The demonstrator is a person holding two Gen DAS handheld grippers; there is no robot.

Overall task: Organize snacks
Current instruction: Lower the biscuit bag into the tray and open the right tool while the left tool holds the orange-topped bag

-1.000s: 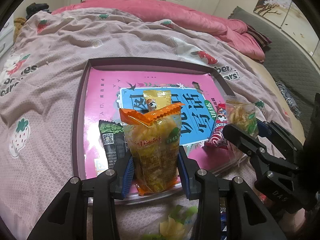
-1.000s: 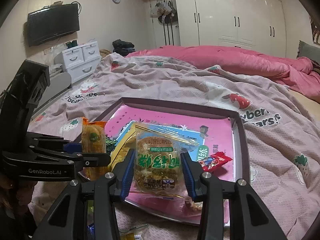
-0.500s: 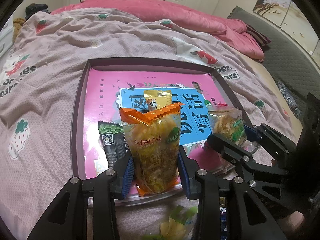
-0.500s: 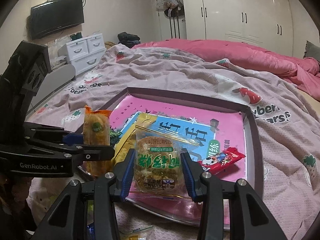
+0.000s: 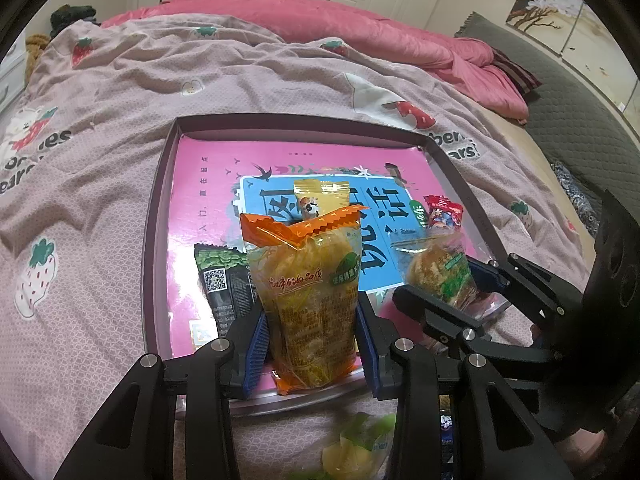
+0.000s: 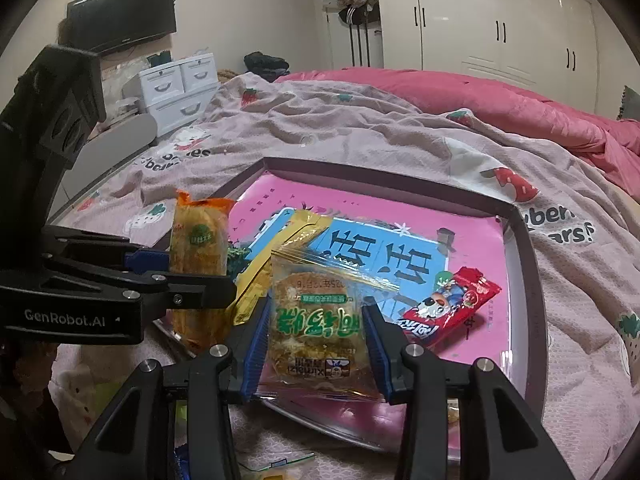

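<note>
Left gripper [image 5: 310,336] clamps orange pack [image 5: 306,300], lower centre, upright over tray [image 5: 160,240] near edge. Right gripper [image 6: 316,340] pinches clear cake pack [image 6: 318,328], lower centre. Both packs are probably poised for setting beside red packet [image 6: 452,306], right of frame.

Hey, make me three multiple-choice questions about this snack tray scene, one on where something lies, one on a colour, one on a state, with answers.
1. Where does the red candy packet lie?
A. in the tray, near its right wall
B. on the quilt
C. in the left gripper

2. What colour is the top seal of the snack bag in the left gripper?
A. blue
B. orange
C. white

3. The right gripper is:
A. empty
B. out of view
C. shut on a clear-wrapped cake

Answers: A, it rests on the pink floor by that wall; B, the crimped top is orange; C, both pads press its sides.
</note>
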